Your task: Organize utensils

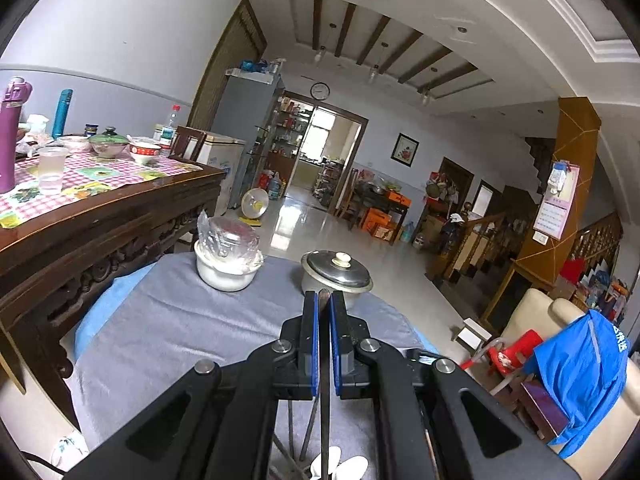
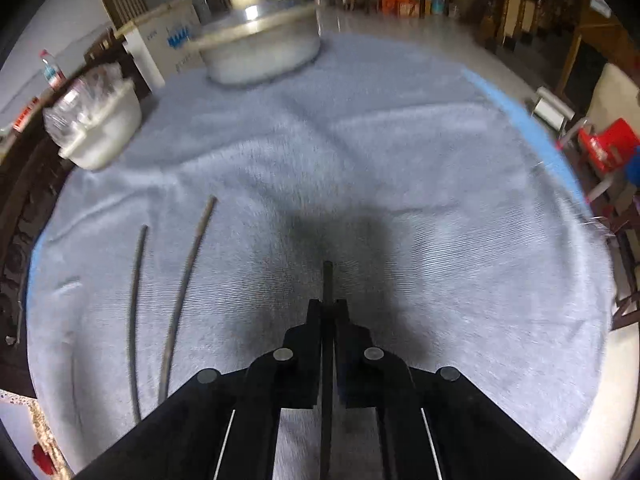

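Here, my left gripper (image 1: 324,300) is clamped on a thin dark chopstick (image 1: 325,400) that runs straight back between the blue pads (image 1: 310,344), its tip poking just past them toward the steel pot (image 1: 336,276). That lidded pot sits at the far edge of the grey towel (image 1: 180,320), and a white bowl (image 1: 226,268) wrapped in clear plastic stands to the left of the pot, also on the towel. Near the bottom of the left view, under my gripper, more thin sticks and something white show, too hidden to name. My right gripper (image 2: 327,304) is likewise pinched tight around another chopstick (image 2: 328,280), whose end sticks out a little beyond the fingertips, low over the towel and well short of the pot. Two more loose chopsticks (image 2: 180,300) lie flat on the towel, nearer me than the pot and off to its left, side by side but not touching. The right view is blurred, so finer detail is lost.
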### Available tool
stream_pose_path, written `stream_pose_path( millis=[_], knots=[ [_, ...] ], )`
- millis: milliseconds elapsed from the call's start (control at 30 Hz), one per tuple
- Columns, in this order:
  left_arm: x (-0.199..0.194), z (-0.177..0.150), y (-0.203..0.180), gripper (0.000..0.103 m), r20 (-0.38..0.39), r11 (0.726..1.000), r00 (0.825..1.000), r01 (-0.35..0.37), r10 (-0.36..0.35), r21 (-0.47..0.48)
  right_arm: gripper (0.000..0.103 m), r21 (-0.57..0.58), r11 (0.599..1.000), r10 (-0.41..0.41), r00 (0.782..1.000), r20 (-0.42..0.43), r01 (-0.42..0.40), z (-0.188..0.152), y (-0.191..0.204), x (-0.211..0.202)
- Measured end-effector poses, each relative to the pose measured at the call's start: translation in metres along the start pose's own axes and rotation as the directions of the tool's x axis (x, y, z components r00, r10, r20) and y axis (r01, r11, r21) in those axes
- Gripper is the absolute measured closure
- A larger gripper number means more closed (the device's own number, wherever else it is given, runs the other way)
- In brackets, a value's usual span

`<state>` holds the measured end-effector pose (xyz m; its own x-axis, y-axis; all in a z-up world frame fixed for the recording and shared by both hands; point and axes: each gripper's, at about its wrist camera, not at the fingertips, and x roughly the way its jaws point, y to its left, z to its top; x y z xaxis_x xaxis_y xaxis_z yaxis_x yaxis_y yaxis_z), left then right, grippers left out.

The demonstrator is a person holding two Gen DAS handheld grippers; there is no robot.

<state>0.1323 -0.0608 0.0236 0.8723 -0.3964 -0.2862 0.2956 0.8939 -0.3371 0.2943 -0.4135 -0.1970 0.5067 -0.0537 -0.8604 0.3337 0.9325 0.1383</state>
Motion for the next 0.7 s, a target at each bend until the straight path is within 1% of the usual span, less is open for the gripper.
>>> stream_pose_path(
  millis=[33, 100, 167, 233, 267, 333, 367, 400, 467, 500, 567, 600, 633, 700],
  knots=[
    [-0.001, -0.001, 0.000, 0.097, 0.001, 1.000, 1.000, -0.003, 0.003, -0.001, 0.097, -0.002, 1.000, 0.009, 0.999, 0.034, -0.009, -0.003, -0.001, -0.012],
    [-0.003, -0.002, -0.002, 0.097, 0.012, 1.000, 1.000, -0.010, 0.010, -0.001, 0.097, 0.001, 0.999, 0.041, 0.991, 0.130, -0.042, -0.013, -0.005, -0.047],
    [-0.007, -0.004, -0.004, 0.097, 0.028, 1.000, 0.999, -0.023, 0.023, 0.004, 0.097, 0.010, 0.997, 0.078, 0.973, 0.217, -0.082, -0.020, -0.009, -0.079],
    [-0.010, -0.005, -0.006, 0.097, 0.039, 1.000, 0.999, -0.029, 0.029, 0.004, 0.097, 0.014, 0.993, 0.108, 0.943, 0.314, -0.119, -0.029, -0.012, -0.111],
    [-0.012, -0.006, -0.007, 0.097, 0.044, 0.999, 0.999, -0.032, 0.032, 0.005, 0.097, 0.016, 0.991, 0.118, 0.923, 0.366, -0.133, -0.037, -0.014, -0.129],
    [-0.017, -0.008, -0.009, 0.097, 0.054, 0.999, 0.998, -0.043, 0.043, 0.003, 0.097, 0.019, 0.989, 0.127, 0.895, 0.427, -0.150, -0.048, -0.011, -0.152],
    [-0.019, -0.008, -0.009, 0.097, 0.056, 0.999, 0.997, -0.044, 0.044, 0.000, 0.097, 0.019, 0.986, 0.137, 0.875, 0.465, -0.165, -0.056, -0.011, -0.166],
    [-0.022, -0.009, -0.010, 0.097, 0.058, 0.999, 0.997, -0.044, 0.044, -0.004, 0.097, 0.016, 0.987, 0.131, 0.850, 0.510, -0.162, -0.065, -0.010, -0.182],
    [-0.026, -0.008, -0.011, 0.097, 0.067, 0.999, 0.996, -0.052, 0.052, -0.008, 0.097, 0.010, 0.987, 0.128, 0.814, 0.567, -0.162, -0.072, -0.008, -0.203],
    [-0.029, -0.008, -0.012, 0.097, 0.074, 0.998, 0.996, -0.058, 0.058, -0.009, 0.097, 0.006, 0.986, 0.128, 0.789, 0.601, -0.164, -0.076, -0.006, -0.217],
    [-0.032, -0.006, -0.012, 0.097, 0.081, 0.998, 0.995, -0.063, 0.064, -0.010, 0.097, -0.002, 0.986, 0.130, 0.751, 0.648, -0.168, -0.078, 0.000, -0.237],
    [-0.033, -0.006, -0.013, 0.097, 0.087, 0.998, 0.994, -0.067, 0.068, -0.012, 0.097, -0.005, 0.985, 0.133, 0.736, 0.664, -0.173, -0.079, 0.001, -0.247],
    [-0.034, -0.006, -0.013, 0.097, 0.094, 0.997, 0.993, -0.071, 0.072, -0.014, 0.097, -0.010, 0.983, 0.137, 0.709, 0.692, -0.181, -0.080, 0.004, -0.260],
    [-0.036, -0.006, -0.014, 0.097, 0.104, 0.997, 0.991, -0.079, 0.080, -0.015, 0.097, -0.023, 0.980, 0.153, 0.671, 0.726, -0.199, -0.080, 0.009, -0.280]
  ],
)
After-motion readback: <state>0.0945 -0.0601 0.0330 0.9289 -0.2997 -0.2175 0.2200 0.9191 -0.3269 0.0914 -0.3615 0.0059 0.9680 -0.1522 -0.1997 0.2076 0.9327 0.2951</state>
